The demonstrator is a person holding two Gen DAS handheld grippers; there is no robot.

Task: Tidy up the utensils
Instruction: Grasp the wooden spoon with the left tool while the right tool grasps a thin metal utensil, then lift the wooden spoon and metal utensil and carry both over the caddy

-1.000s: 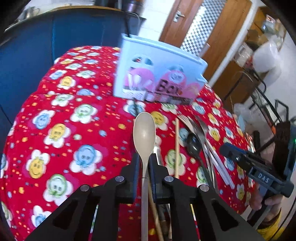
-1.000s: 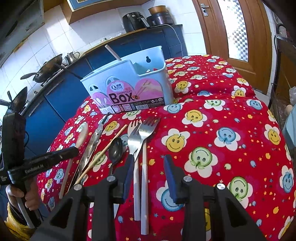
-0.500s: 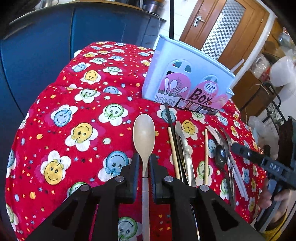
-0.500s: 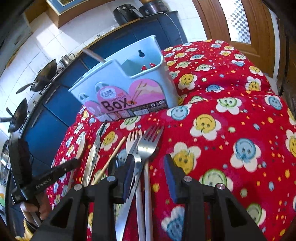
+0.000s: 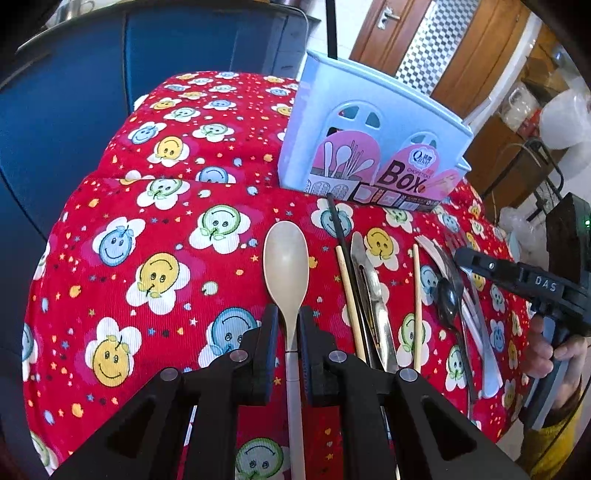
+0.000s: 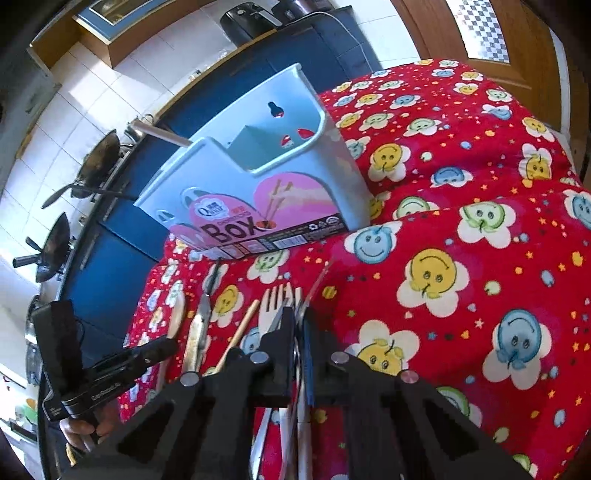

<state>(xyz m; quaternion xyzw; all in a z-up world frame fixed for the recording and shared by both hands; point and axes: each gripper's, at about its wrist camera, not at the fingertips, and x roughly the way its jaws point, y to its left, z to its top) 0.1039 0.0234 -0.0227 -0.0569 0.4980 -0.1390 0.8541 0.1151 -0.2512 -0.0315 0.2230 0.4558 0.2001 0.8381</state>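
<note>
My left gripper point(image 5: 287, 325) is shut on the neck of a beige spoon point(image 5: 286, 258), its bowl pointing toward the light-blue utensil box point(image 5: 373, 144). My right gripper point(image 6: 300, 325) is shut on a steel fork point(image 6: 314, 291), seen edge-on and tilted above the cloth. On the red smiley cloth point(image 5: 155, 280) lie chopsticks point(image 5: 347, 295), a steel knife point(image 5: 373, 291), a dark spoon point(image 5: 448, 302) and a pale fork point(image 6: 277, 299). The box point(image 6: 258, 192) stands open-topped behind them.
Blue cabinets point(image 5: 74, 92) stand behind the table. Woks point(image 6: 96, 166) sit on the counter at the left. A wooden door point(image 6: 498, 33) is at the far right. The right gripper body point(image 5: 532, 284) hovers over the utensils' right side.
My right gripper has shut on the steel fork and lifted it, tilting it on edge. My left gripper, still holding the beige spoon, has drifted slightly left and back from the box.
</note>
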